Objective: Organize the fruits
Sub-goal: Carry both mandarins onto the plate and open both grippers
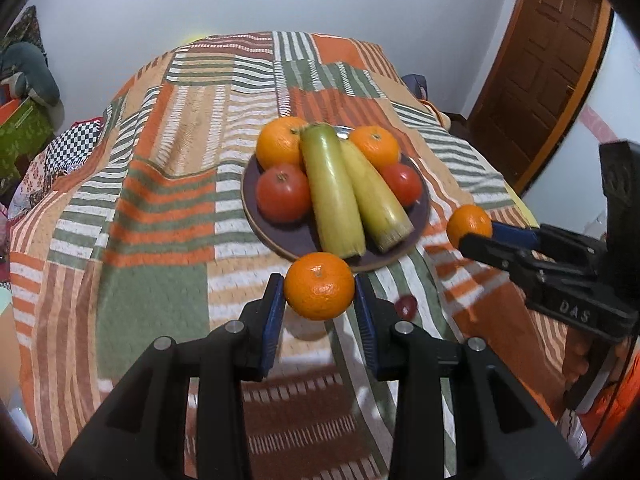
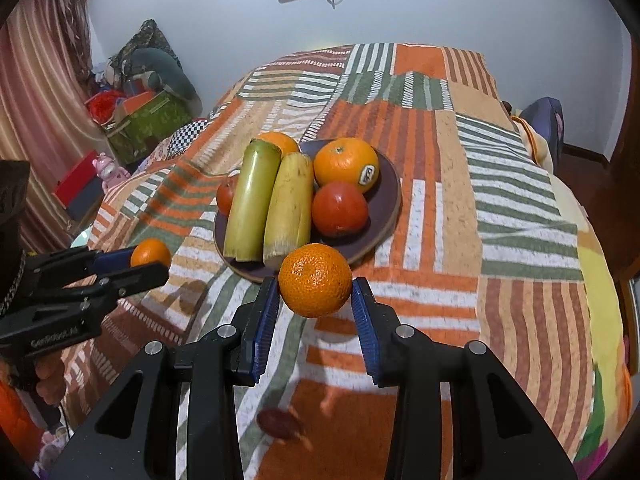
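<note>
A dark round plate [image 1: 276,236] [image 2: 386,200] on the striped bedspread holds two oranges [image 1: 280,146] [image 2: 346,164], two red tomatoes [image 1: 282,192] [image 2: 340,208] and two yellow-green stalks [image 1: 332,196] [image 2: 252,200]. My left gripper [image 1: 319,300] is shut on a small orange [image 1: 319,286], held above the cloth just in front of the plate; it also shows in the right wrist view [image 2: 150,254]. My right gripper [image 2: 315,300] is shut on another small orange [image 2: 315,280], right of the plate in the left wrist view [image 1: 469,226].
A small dark red fruit [image 1: 407,306] [image 2: 278,422] lies on the bedspread near the grippers. The bed drops off on both sides. Boxes and clutter [image 2: 140,120] stand at the left; a brown door [image 1: 540,64] is at the right.
</note>
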Available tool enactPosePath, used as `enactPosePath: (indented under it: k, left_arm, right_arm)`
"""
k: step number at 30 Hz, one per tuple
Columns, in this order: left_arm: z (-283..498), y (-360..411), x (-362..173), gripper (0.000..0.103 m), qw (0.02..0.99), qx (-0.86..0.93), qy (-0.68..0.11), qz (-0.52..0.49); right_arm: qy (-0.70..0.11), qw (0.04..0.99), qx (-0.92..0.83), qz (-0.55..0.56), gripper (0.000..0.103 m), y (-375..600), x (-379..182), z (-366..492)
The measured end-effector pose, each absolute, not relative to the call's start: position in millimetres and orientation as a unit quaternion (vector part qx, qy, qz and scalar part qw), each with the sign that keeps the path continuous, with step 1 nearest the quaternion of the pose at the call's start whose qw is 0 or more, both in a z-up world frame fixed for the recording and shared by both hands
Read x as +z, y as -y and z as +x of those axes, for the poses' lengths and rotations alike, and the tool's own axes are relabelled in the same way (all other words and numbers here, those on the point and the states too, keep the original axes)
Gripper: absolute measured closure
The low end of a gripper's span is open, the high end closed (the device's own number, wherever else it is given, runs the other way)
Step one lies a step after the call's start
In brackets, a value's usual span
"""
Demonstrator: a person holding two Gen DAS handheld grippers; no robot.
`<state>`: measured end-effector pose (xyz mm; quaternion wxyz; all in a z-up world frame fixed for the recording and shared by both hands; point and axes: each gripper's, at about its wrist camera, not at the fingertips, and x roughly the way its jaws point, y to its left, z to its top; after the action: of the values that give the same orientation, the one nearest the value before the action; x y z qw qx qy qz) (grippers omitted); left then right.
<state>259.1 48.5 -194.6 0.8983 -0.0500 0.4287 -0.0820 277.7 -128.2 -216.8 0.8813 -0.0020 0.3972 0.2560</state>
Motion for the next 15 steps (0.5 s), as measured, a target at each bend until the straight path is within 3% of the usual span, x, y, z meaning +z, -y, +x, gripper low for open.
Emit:
enactPosePath:
  k: [15]
  left_arm:
    - [317, -60, -221, 0.068, 0.888, -0.073, -0.447, -0.075]
  right_arm:
    - [-0.407, 0.878, 0.25, -0.016, 0.069, 114, -235, 305]
